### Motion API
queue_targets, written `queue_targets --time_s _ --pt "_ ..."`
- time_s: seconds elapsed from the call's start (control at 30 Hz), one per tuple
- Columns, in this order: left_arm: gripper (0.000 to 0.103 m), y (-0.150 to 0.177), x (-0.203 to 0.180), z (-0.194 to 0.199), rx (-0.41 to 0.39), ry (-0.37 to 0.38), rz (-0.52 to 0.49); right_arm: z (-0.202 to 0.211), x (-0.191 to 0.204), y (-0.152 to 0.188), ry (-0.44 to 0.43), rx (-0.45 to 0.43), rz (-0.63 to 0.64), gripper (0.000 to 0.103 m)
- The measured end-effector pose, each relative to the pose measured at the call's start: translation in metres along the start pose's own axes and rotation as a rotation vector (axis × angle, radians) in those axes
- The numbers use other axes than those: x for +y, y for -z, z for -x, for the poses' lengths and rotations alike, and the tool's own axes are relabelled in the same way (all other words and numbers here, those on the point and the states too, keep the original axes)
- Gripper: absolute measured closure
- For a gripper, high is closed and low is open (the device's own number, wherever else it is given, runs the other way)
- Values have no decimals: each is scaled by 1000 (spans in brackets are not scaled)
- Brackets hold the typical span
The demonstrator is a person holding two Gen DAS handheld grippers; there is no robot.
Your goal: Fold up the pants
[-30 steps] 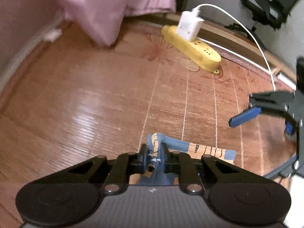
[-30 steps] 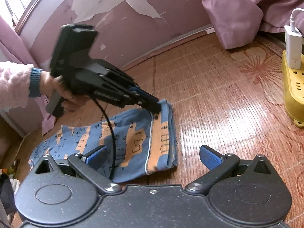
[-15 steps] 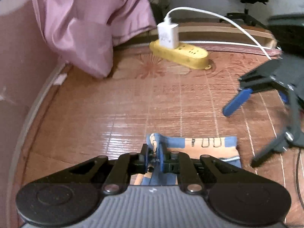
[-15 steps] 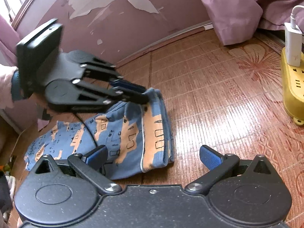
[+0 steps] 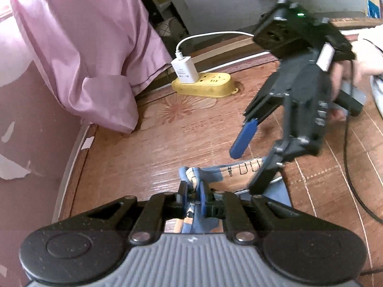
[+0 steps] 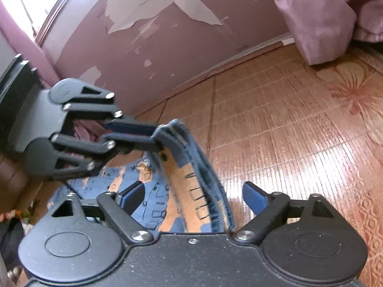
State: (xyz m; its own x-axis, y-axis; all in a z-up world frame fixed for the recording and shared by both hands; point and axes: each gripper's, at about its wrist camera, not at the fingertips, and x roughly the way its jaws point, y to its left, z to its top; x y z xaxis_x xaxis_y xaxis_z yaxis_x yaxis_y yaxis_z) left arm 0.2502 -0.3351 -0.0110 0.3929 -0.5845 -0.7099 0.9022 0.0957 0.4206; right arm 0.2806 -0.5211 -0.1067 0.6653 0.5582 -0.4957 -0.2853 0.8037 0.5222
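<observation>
Blue and orange patterned pants (image 6: 155, 201) lie on the wooden floor. My left gripper (image 5: 192, 191) is shut on a corner of their waistband and holds it raised off the floor. In the right wrist view the left gripper (image 6: 160, 138) comes in from the left with the banded edge hanging down from it. My right gripper (image 6: 194, 196) is open, and that hanging edge passes between its blue pads (image 6: 255, 197). In the left wrist view the right gripper (image 5: 253, 160) hovers open just over the pants (image 5: 239, 171).
A yellow power strip (image 5: 203, 85) with a white charger (image 5: 184, 70) lies at the back. Pink cloth (image 5: 83, 59) hangs down to the floor on the left. A wall with peeling paint (image 6: 167, 35) borders the floor. A black cable (image 5: 347, 155) runs on the right.
The left gripper has lifted the pants' corner higher. The right gripper has come in close, so the raised edge now sits between its open fingers.
</observation>
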Motion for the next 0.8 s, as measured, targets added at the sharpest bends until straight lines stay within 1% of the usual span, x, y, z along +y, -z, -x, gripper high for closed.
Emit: queue_targets --time_s 0.07,0.1,0.13,0.17,0.2,0.23,0.27,0.33,0.4,0.43,0.5,0.57,0.67,0.7,0.73,0.77,0.8 --pt "92 1 2 -1 -1 1 5 -3 -4 -1 0 3 -14 22" --pt "92 1 3 -1 -2 1 10 -5 -4 0 0 8 -15 27" --pt "92 1 3 -1 -2 0 13 -6 -5 0 -3 13 -14 35" --pt "92 1 4 -1 -4 -4 14 -8 -5 1 -6 20 -19 40" --pt "92 1 4 0 -6 -8 14 -10 -7 1 -8 29 -27 52" --pt "92 1 4 0 -5 -10 17 -11 -8 1 -6 34 -35 62" --pt "92 2 4 -1 -2 -10 24 -11 -9 2 -1 37 -46 66" --pt "91 2 5 -5 12 -22 36 -9 -12 1 3 28 -82 80" --pt "90 2 9 -14 39 -32 77 -7 -21 2 -18 10 -169 86" --pt "87 4 13 -18 53 -34 110 -6 -27 3 -30 8 -215 87" --pt "86 5 23 -26 77 -32 197 -7 -34 5 -34 13 -277 90" --pt "86 8 33 -30 87 -28 294 -8 -36 6 -18 22 -295 91" --pt "80 14 46 -27 89 -36 438 -8 -32 7 -17 15 -287 92" --pt "74 17 49 -24 88 -41 492 -9 -31 7 -12 11 -290 92" --pt "65 21 52 -20 88 -43 558 -8 -31 7 -10 7 -301 93" --pt "60 27 56 -16 86 -37 636 -7 -32 8 -8 2 -311 93" --pt "49 34 58 -10 76 -22 715 -6 -32 9 -3 -3 -320 93"
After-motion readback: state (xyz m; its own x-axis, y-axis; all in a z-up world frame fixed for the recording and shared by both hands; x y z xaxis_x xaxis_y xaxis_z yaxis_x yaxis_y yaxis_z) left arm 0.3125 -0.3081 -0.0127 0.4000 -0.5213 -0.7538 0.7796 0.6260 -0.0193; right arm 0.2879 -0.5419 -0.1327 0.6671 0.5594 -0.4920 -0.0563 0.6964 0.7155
